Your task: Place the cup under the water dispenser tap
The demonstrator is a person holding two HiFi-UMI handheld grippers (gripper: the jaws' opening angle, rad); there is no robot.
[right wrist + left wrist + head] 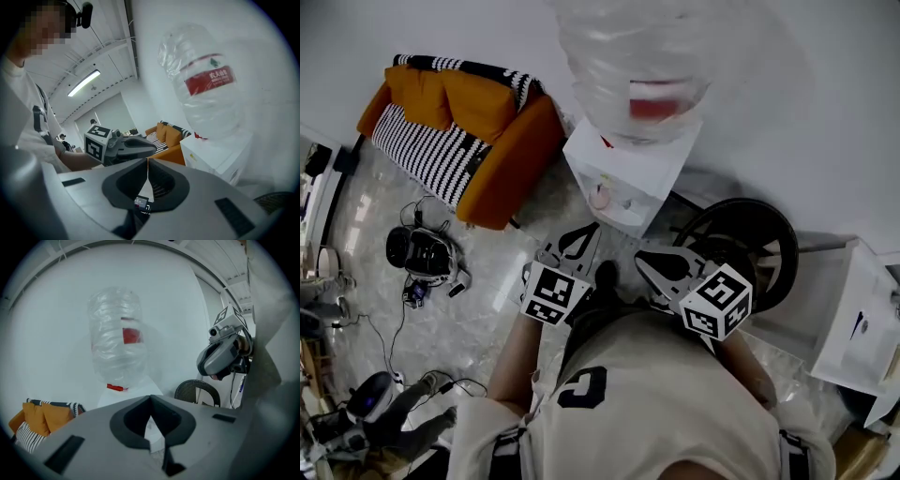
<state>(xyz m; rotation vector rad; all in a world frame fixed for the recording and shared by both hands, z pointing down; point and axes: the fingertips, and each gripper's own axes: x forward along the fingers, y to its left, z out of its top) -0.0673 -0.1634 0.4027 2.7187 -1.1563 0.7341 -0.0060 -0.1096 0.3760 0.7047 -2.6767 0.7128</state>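
Jaws of left gripper (150,398) together tip to tip, nothing between; right gripper (148,161) likewise closed, empty; both clear of dispenser (623,178).

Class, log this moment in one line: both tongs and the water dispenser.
left tongs: shut, empty | right tongs: shut, empty | white box-shaped water dispenser: ahead, untouched

Left gripper (150,398), right gripper (147,161) — fingers pressed together, empty.
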